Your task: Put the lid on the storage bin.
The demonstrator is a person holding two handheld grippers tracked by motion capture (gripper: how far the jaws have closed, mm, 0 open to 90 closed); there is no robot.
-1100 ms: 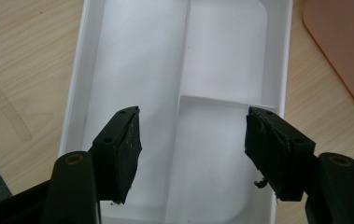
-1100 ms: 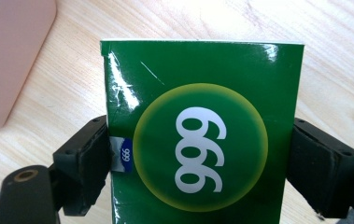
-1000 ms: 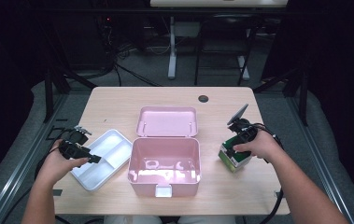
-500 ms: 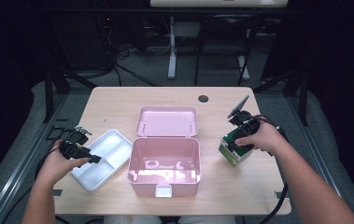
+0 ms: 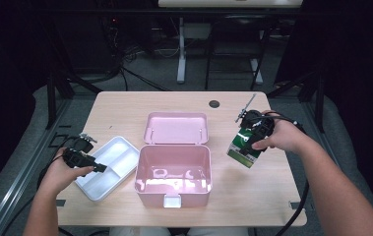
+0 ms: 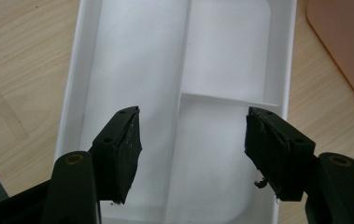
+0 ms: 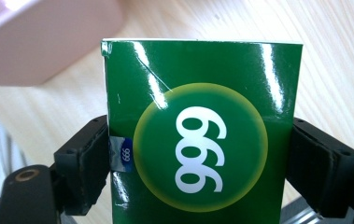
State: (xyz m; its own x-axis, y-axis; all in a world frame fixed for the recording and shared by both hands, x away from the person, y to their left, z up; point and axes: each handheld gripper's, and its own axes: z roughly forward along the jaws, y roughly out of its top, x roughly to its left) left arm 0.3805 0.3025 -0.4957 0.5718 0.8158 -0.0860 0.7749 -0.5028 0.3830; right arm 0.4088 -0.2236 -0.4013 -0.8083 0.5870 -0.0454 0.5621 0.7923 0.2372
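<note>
A pink box point(image 5: 173, 174) sits open at the centre of a wooden table point(image 5: 125, 105), its pink lid point(image 5: 175, 128) lying flat just beyond it at 12 o'clock. The box holds nothing that can be made out beyond glare on its floor. At its 9 o'clock, just beside it, lies a white tray point(image 5: 106, 167) split into compartments, all bare in the left gripper view point(image 6: 221, 60). A small dark round fitting point(image 5: 214, 103) is set into the tabletop toward the far edge.

The right gripper point(image 5: 251, 138), at the box's 3 o'clock, is clamped on a green carton point(image 5: 243, 147), held tilted and clear of the tabletop, with open table between carton and box. In the right gripper view the jaws press both sides of the carton point(image 7: 198, 135), which bears a white "999". The left gripper point(image 5: 100, 168) hovers over the tray's near end, jaws spread wide with nothing between them, the person's left hand point(image 5: 62, 173) wrapped around its handle.
</note>
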